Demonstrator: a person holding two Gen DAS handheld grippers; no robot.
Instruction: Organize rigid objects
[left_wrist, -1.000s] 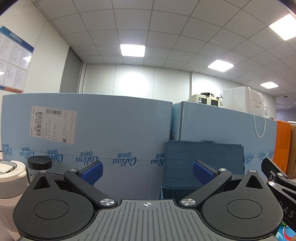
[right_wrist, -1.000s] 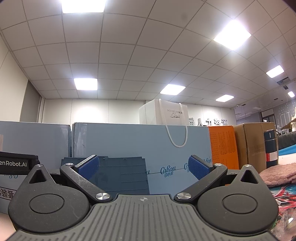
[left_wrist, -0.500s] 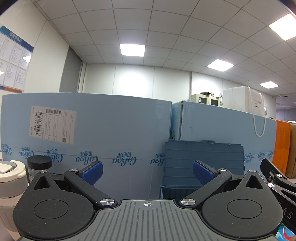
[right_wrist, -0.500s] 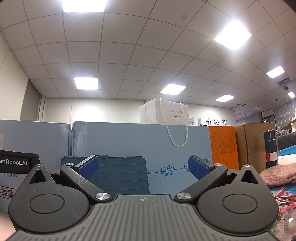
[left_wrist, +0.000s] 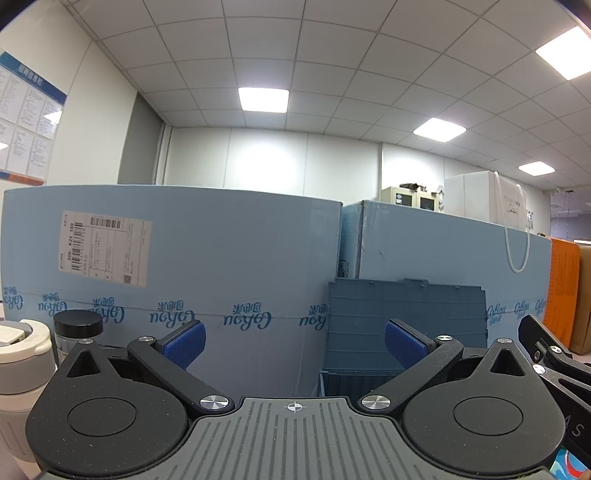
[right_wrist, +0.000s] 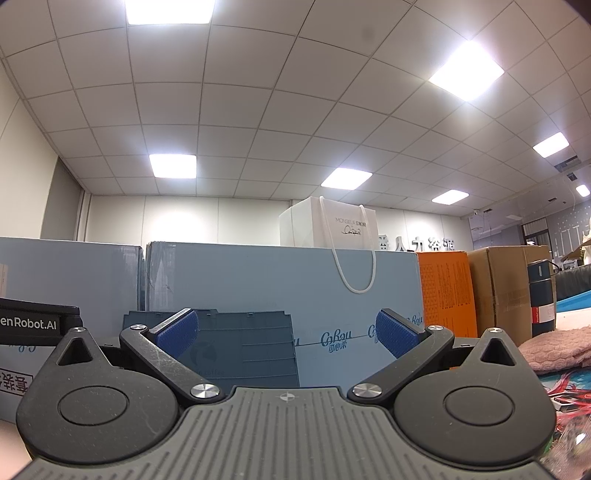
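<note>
Nothing has moved; blue cartons (left_wrist: 221, 258) wall a tile-ceilinged office.

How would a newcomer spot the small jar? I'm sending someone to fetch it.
In the left wrist view, find the large pale blue cardboard box bearing a white shipping label. At its lower left stands a clear jar with a black screw lid, beside a cream-white flask; only the jar is black-capped.

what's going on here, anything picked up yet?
Nothing yet. The left gripper and right gripper are both open and empty, held level and facing light blue cartons. A dark blue plastic crate stands against the cartons ahead. A black-capped jar and a white bottle sit at the left gripper's left.
</note>
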